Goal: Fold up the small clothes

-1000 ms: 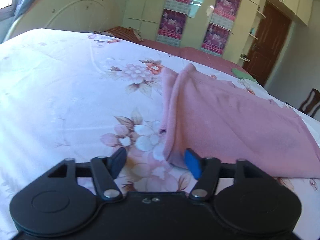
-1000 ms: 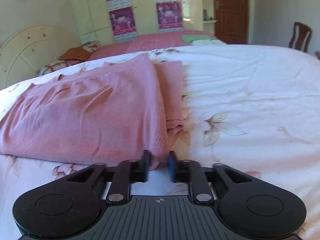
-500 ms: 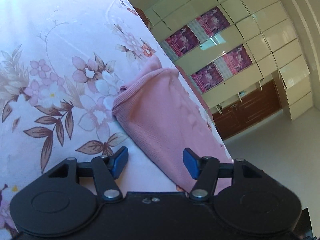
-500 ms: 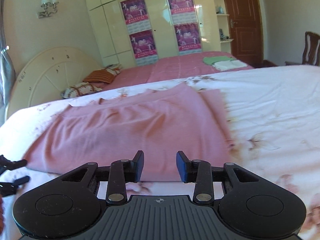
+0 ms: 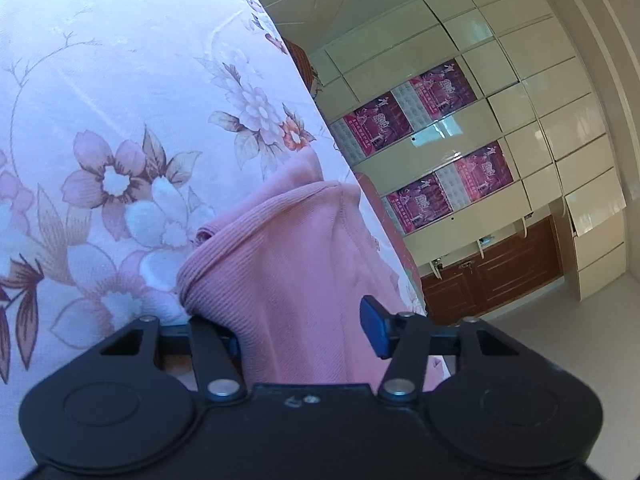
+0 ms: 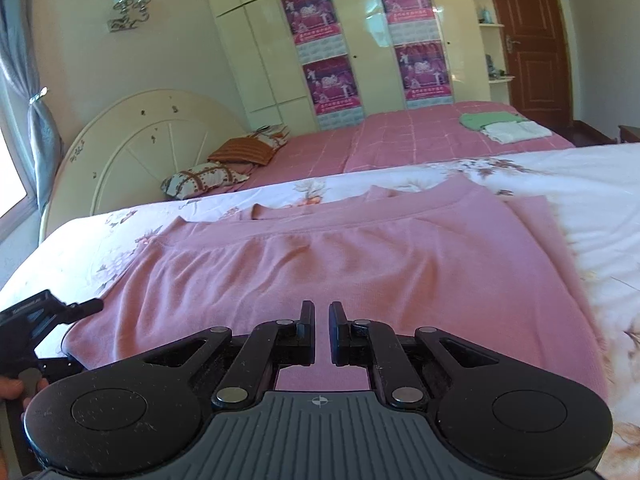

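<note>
One floral bed (image 6: 600, 184) carries a pink garment (image 6: 340, 264) spread flat. At nine o'clock, the left gripper (image 5: 300, 332) has fingers closing around its bunched corner. The right gripper (image 6: 319, 330), fingers pressed together, holds nothing.

Bright daylight fills both fisheye views, entering from a window (image 6: 10, 184) at the left edge of the right wrist view. The floral bedspread (image 5: 100, 92) is washed out to a bluish white in the left wrist view. Glare patches shine on the glossy wardrobe doors (image 6: 376, 28). Straight lines bow strongly near the edges, corners go black, and the left wrist view is steeply tilted.
</note>
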Motion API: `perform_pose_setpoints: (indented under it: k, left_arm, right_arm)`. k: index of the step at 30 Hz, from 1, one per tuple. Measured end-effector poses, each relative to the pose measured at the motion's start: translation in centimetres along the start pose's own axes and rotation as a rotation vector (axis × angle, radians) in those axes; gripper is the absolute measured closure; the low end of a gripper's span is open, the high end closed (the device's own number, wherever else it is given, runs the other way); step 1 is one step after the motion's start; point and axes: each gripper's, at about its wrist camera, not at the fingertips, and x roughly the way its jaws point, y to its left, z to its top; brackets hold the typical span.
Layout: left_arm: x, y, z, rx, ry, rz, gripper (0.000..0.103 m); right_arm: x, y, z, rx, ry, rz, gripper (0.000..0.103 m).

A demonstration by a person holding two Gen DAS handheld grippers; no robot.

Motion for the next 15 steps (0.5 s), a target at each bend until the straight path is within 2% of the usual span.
perform_pose_setpoints:
  k: [1,2,6,8,9,12,15]
  left_arm:
    - [0.5,0.5,0.2,-0.023,0.033,0.001,0.093]
    - [0.4,1.1,0.4,-0.045,0.037,-0.018,0.095]
    - [-1.5,1.5,0.8,0.033,0.003,-0.119,0.094]
    - [-1.5,2.1,0.8,0.064,0.015,-0.089,0.090]
    - [-1.4,2.7,0.8,0.046,0.024,-0.062,0.082]
    - [-1.2,3.3,1.1,-0.013,0.028,-0.087,0.077]
    - [-0.7,2.8,1.5,-0.009,0.038,-0.065,0.074]
  right_arm:
    - [0.6,0.4,0.2,-0.008,0.005,0.003,0.095]
    - [1.1,0.8,0.5,-0.013,0.007,0.006,0.095]
    - [3.1,3.1,1.6,-0.071,-0.007,0.012,0.095]
    - [3.8,4.4,1.6,-0.099,0.000,0.020,0.095]
    - [4.6,4.8,1.3,-0.112,0.021,0.022,0.095]
    - [8.2,5.0,-0.4,-0.125,0.164,-0.034,0.095]
    - [8.0,5.1,-0.1,-0.090,0.149,-0.045,0.095]
